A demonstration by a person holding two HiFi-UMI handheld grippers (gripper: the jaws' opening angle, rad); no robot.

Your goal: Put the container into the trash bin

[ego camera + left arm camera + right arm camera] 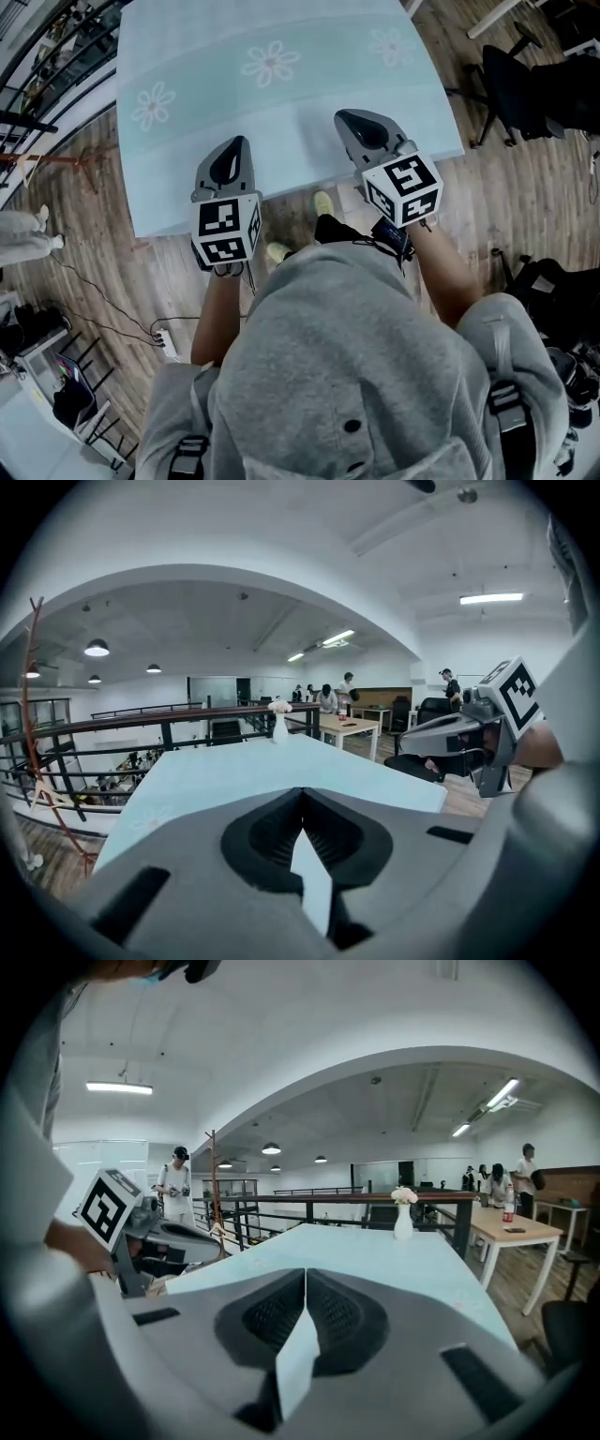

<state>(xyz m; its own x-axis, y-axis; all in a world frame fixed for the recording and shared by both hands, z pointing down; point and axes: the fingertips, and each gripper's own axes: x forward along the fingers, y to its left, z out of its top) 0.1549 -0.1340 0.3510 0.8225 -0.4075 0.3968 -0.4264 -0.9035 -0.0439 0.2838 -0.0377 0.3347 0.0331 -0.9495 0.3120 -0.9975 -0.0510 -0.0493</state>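
Observation:
No container or trash bin shows in any view. My left gripper (238,142) hovers over the near edge of a pale blue flower-print table (281,103), jaws shut with nothing between them. My right gripper (343,116) is beside it to the right, a little further over the table, also shut and empty. In the left gripper view the shut tips (302,795) point along the table, with the right gripper (445,733) at the right. In the right gripper view the closed tips (306,1275) face the same table, with the left gripper (173,1237) at the left.
A white vase of flowers (279,726) (403,1217) stands at the table's far end by a dark railing (169,726). Black office chairs (516,84) stand to the right on the wooden floor. A power strip (165,343) lies at lower left. People stand at a wooden table (349,726).

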